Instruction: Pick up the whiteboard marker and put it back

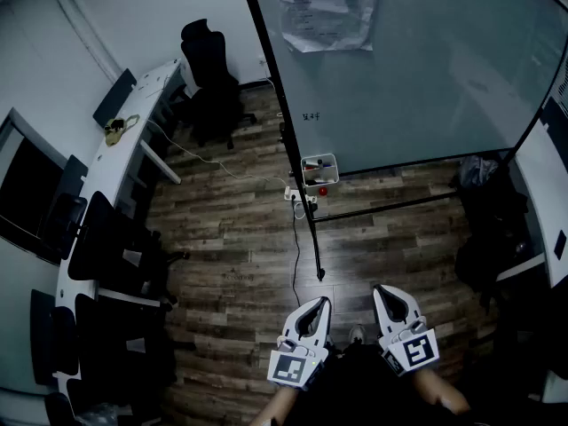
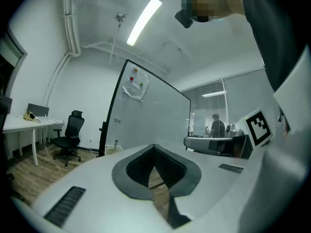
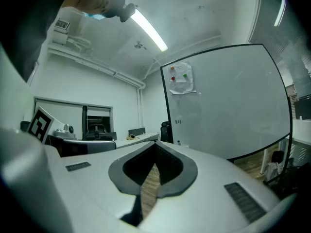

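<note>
Approach step, judging by distance. Jaws pressed together, empty: left hand-held gripper (image 1: 318, 311), right hand-held gripper (image 1: 387, 298). Next: reach marker tray (image 1: 319, 169) on whiteboard (image 1: 426, 78), spread jaws.

We are in an office: a large whiteboard (image 1: 426, 69) on a stand, a black swivel chair (image 1: 209, 60), a long white bench (image 1: 115, 162) along the left wall, and a ceiling strip light (image 2: 143, 21).

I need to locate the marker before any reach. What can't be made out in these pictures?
- Holder on the whiteboard, head view: too small to tell what it holds.
- Writing on the board, head view: too small to read.
- Pinned sheets, head view: print too small.
- Red thing below holder, head view: too small to name.
</note>
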Motion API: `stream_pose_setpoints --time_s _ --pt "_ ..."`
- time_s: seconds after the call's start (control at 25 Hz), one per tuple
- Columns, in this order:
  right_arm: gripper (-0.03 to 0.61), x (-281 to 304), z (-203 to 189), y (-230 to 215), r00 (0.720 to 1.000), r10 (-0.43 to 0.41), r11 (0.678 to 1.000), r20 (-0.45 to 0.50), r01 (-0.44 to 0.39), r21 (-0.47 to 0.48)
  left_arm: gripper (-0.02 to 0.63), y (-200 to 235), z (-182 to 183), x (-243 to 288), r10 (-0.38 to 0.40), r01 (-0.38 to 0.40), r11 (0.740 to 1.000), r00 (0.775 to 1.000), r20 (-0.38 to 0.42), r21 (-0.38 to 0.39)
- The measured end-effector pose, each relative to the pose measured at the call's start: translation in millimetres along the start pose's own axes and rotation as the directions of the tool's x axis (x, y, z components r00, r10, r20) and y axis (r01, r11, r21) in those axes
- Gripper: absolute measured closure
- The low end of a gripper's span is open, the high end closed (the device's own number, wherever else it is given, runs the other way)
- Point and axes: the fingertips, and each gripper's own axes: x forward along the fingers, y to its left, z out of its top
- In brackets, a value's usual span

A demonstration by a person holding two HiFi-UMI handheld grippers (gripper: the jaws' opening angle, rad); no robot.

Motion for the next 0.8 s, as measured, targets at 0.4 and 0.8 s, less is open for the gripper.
stream_pose_setpoints --time_s 0.4,0.8 --pt "0.563 -2 -1 0 1.000 0.004 1.000 -0.004 -0.004 0.020 0.606 -1 0 0 0.010 -0.010 1.000 1.000 -0.004 0.011" --pt "0.563 -3 1 -6 1.000 0.003 1.000 0.006 -0.003 0.030 0.606 -6 -4 6 0.015 -0.015 1.000 1.000 -0.013 0.004"
